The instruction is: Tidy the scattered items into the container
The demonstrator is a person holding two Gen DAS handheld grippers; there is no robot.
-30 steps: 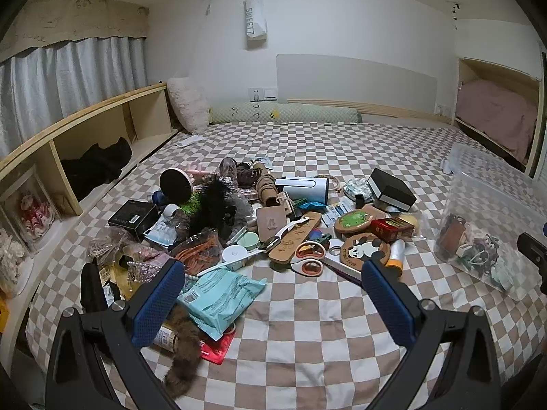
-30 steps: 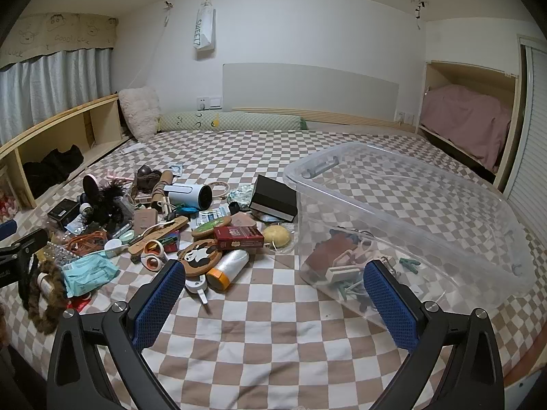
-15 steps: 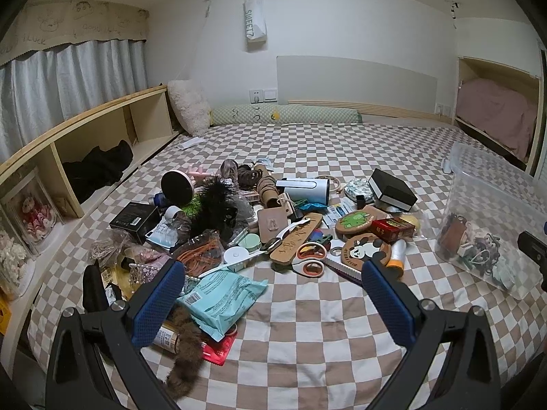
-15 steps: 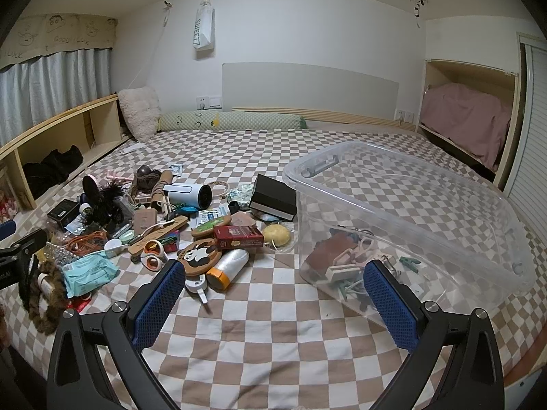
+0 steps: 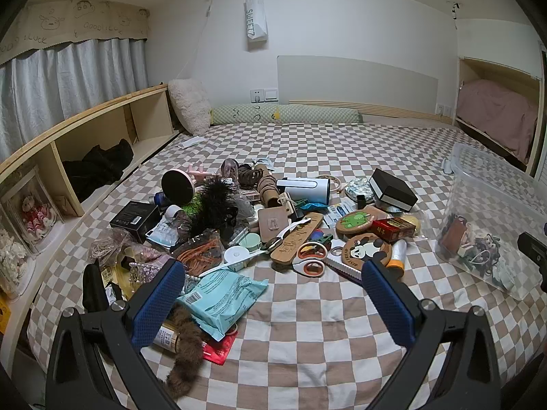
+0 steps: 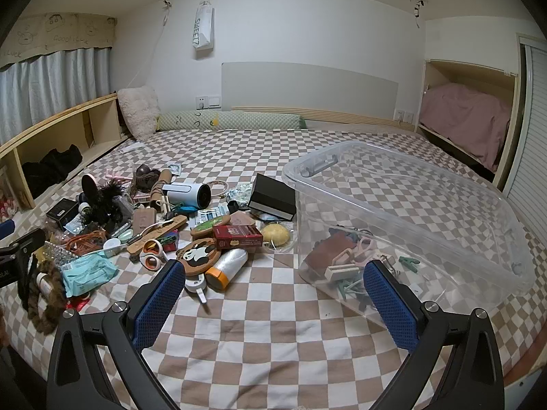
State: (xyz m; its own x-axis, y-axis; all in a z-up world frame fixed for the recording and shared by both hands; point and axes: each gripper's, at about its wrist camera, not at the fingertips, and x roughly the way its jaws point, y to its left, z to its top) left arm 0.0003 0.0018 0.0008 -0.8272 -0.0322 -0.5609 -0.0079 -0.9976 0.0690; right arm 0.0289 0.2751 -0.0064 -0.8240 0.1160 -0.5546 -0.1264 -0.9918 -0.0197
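A pile of scattered items lies on the checkered bed: a teal packet (image 5: 222, 294), orange scissors (image 5: 309, 256), a panda coaster (image 5: 365, 249), a red box (image 5: 393, 229), a black box (image 5: 393, 189), a white cylinder (image 5: 304, 189). The clear plastic container (image 6: 403, 212) stands to the right with several small items inside; it also shows in the left wrist view (image 5: 492, 218). My left gripper (image 5: 270, 304) is open and empty, above the bed near the pile's front. My right gripper (image 6: 273, 302) is open and empty, in front of the container's near corner.
A wooden shelf (image 5: 85, 143) with dark clothes runs along the left side. A pillow (image 5: 189, 106) and a green bolster (image 5: 283, 116) lie at the headboard. A bunk nook with pink bedding (image 6: 468, 116) is at the right. Bare checkered sheet (image 6: 273, 335) lies in front.
Both grippers stay open and nearly still. The left wrist view has tilted up slightly.
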